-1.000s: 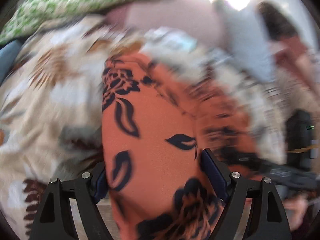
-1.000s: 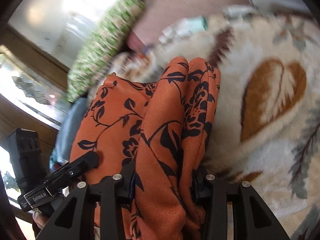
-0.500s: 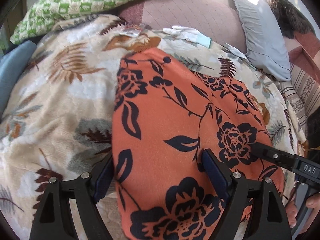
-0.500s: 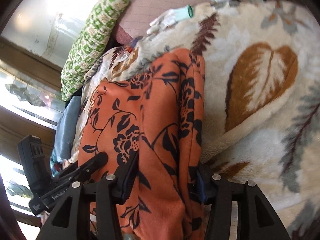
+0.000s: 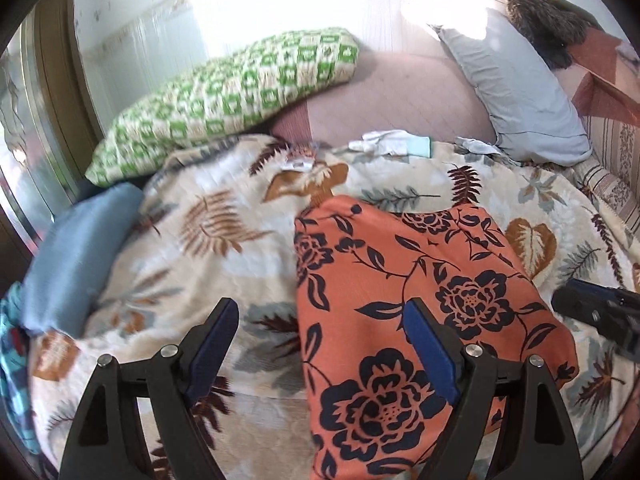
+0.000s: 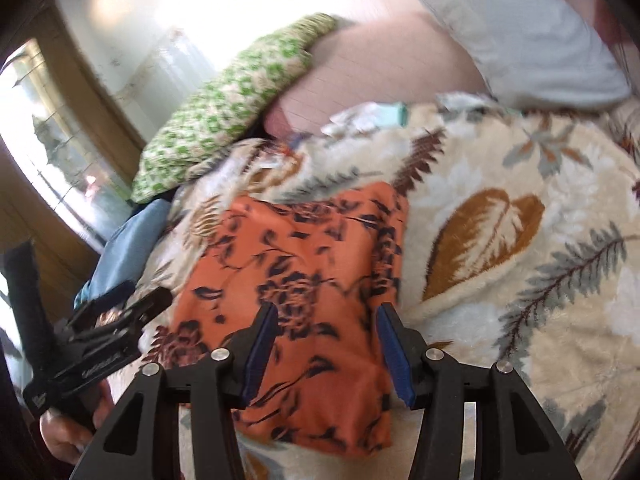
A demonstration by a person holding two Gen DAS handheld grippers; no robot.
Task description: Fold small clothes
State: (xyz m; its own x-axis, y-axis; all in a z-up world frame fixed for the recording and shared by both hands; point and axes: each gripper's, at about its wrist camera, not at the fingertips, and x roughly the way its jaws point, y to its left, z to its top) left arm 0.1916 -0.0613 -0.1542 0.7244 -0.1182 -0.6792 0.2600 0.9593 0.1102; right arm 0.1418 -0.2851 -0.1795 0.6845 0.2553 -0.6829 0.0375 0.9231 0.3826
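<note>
Lying folded on the leaf-print blanket (image 5: pixel 224 240), the orange floral garment (image 5: pixel 420 312) forms a rough rectangle that neither tool grips. The left gripper (image 5: pixel 320 340) hangs above it with jaws spread wide; its right finger sits over the cloth, its left finger over bare blanket at about 9 o'clock from the garment. The right gripper (image 6: pixel 326 340) hovers over the garment's near half, jaws parted with nothing pinched between them.

Judging from this, the fold looks finished or nearly so, and the step in hand is clearing away or tidying. To do it well, both tools should lift straight off so no pad drags the top layer. The edge toward 12 o'clock looks slightly uneven, so a light press or tug there could square it. The green checked pillow (image 5: pixel 224 104) and the small white cloth (image 5: pixel 384 142) toward 12 o'clock lie well apart and need no care.
</note>
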